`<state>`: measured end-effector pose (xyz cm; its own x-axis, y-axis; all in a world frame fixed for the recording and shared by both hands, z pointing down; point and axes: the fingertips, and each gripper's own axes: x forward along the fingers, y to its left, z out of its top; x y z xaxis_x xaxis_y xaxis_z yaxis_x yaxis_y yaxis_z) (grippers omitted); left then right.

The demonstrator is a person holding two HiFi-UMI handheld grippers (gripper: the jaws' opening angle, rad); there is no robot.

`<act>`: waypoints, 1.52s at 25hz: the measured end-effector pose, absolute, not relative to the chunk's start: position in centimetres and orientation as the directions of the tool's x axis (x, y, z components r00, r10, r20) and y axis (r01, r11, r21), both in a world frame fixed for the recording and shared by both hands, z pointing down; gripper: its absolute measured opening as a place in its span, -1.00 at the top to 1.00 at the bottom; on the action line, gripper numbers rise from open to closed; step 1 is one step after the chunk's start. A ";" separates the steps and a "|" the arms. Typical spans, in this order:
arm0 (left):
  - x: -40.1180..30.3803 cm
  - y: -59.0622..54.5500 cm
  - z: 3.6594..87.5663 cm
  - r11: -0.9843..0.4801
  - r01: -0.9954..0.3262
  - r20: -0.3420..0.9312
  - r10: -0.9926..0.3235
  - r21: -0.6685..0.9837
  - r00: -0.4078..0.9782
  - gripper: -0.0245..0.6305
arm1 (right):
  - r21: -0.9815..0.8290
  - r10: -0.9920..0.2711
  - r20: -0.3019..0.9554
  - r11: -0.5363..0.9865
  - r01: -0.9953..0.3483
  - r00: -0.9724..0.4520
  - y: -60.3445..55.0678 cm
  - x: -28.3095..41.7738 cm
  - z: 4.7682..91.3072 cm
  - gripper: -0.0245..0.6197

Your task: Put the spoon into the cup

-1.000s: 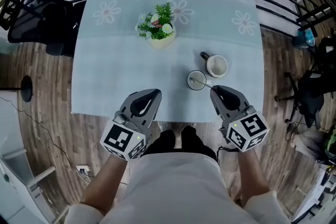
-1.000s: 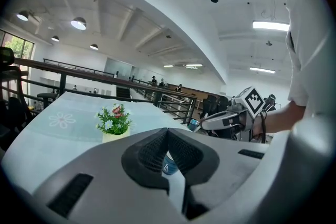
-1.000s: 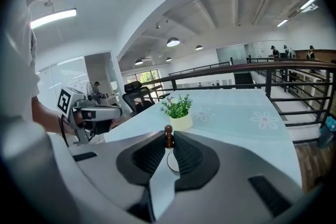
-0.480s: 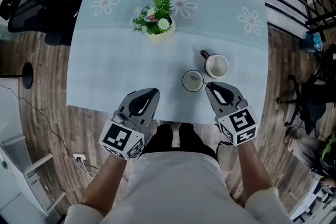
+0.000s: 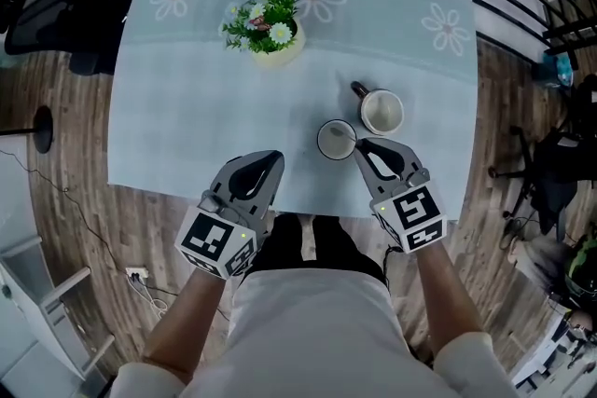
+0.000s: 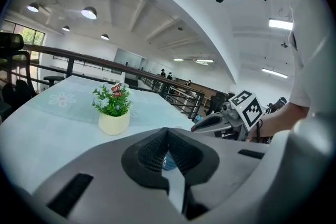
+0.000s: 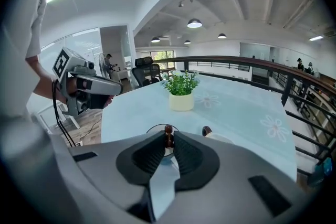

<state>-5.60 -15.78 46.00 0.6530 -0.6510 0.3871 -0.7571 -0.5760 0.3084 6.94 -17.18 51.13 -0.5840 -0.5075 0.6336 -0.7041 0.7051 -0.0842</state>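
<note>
A small round cup [image 5: 334, 141] with a thin dark rim stands on the pale blue tablecloth [image 5: 205, 107], beside a white mug [image 5: 382, 112]. My right gripper [image 5: 357, 145] is at the cup's right edge, shut on the spoon's brown handle [image 7: 168, 138]. The spoon's bowl [image 5: 340, 136] shows inside the cup's rim [image 7: 153, 128]. My left gripper [image 5: 269, 159] hangs over the table's near edge, left of the cup. In the left gripper view its tips [image 6: 167, 132] meet with nothing between them.
A cream pot with a green plant [image 5: 269, 31] stands further back on the table. The white mug [image 7: 219, 138] has a dark handle and sits just right of the cup. Black railings and chairs [image 5: 56, 9] surround the table on a wooden floor.
Both grippers have come lower. The right gripper has closed in on the cup with the spoon still pinched. The left gripper has stayed shut near the table edge.
</note>
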 end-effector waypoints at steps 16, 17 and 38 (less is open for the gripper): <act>-4.6 -15.6 47.6 -0.576 -0.744 0.374 -0.643 0.339 0.669 0.86 | 0.199 -0.540 0.666 0.793 -0.575 -0.514 -15.4 4.6 52.5 0.74; -4.6 -15.5 47.6 -0.575 -0.744 0.375 -0.642 0.341 0.669 0.86 | 0.210 -0.540 0.668 0.796 -0.567 -0.512 -15.3 4.4 52.5 0.74; -5.4 -14.1 47.3 -0.597 -0.732 0.375 -0.628 0.329 0.681 0.86 | 0.185 -0.507 0.698 0.810 -0.556 -0.507 -12.7 2.0 54.2 0.63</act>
<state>-5.43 -14.07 47.26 0.6815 -0.6284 0.3752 -0.7316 -0.5971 0.3289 1.96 -12.67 54.21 -0.5066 -0.5068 0.6975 -0.5558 0.8104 0.1851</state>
